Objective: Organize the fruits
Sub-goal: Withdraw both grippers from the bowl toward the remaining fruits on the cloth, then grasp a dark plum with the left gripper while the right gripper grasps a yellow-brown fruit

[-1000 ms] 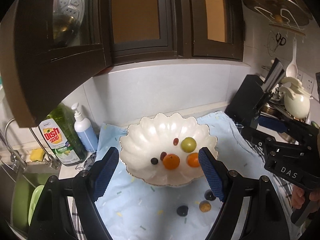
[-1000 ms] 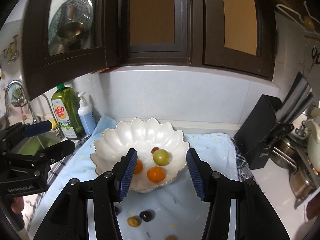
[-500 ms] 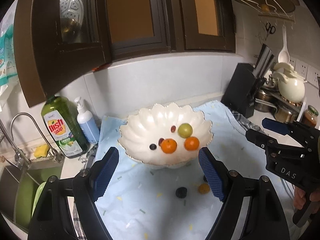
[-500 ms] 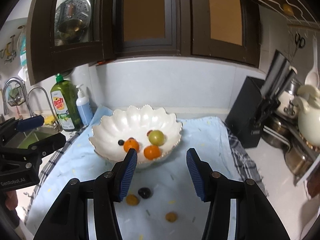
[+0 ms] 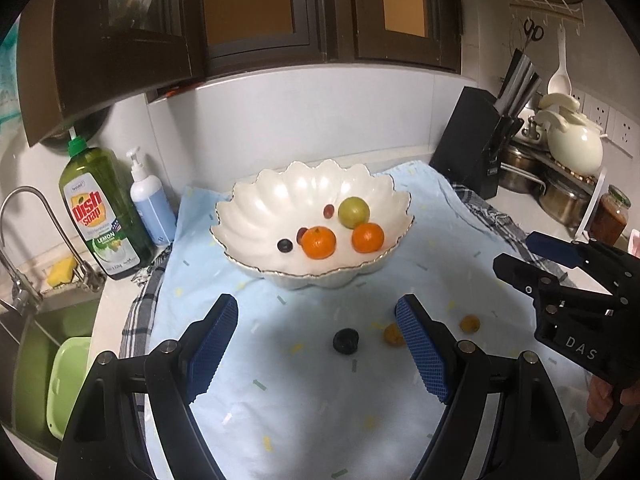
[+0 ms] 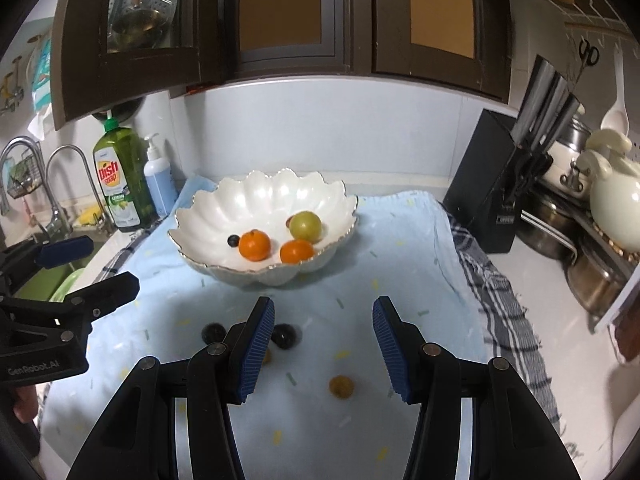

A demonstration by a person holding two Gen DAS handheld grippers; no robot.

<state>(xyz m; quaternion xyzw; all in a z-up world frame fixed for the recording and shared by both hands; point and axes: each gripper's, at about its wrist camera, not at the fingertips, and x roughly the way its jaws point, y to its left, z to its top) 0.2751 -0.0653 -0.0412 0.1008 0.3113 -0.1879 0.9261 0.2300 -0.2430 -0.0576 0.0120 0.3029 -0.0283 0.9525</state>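
Note:
A white scalloped bowl (image 5: 280, 196) (image 6: 248, 200) stands on a light blue cloth (image 5: 280, 400). It holds two oranges (image 5: 318, 243), a green fruit (image 5: 353, 212) and small dark grapes (image 5: 284, 245). On the cloth in front lie a dark fruit (image 5: 345, 341) and two small yellow fruits (image 5: 469, 324) (image 6: 341, 386). In the right wrist view two dark fruits (image 6: 284, 336) lie by the left finger. My left gripper (image 5: 320, 344) is open and empty above the cloth. My right gripper (image 6: 324, 344) is open and empty, above the loose fruits.
A dish soap bottle (image 5: 100, 216), a pump bottle (image 5: 150, 204) and a sink with a tap (image 5: 36, 240) are at the left. A black knife block (image 5: 476, 148), pots and a white teapot (image 5: 572, 144) are at the right. Dark cabinets hang above.
Both grippers have drawn back from the bowl and away from the wall. The bowl now sits farther off and more loose fruits on the cloth show. Both stay open.

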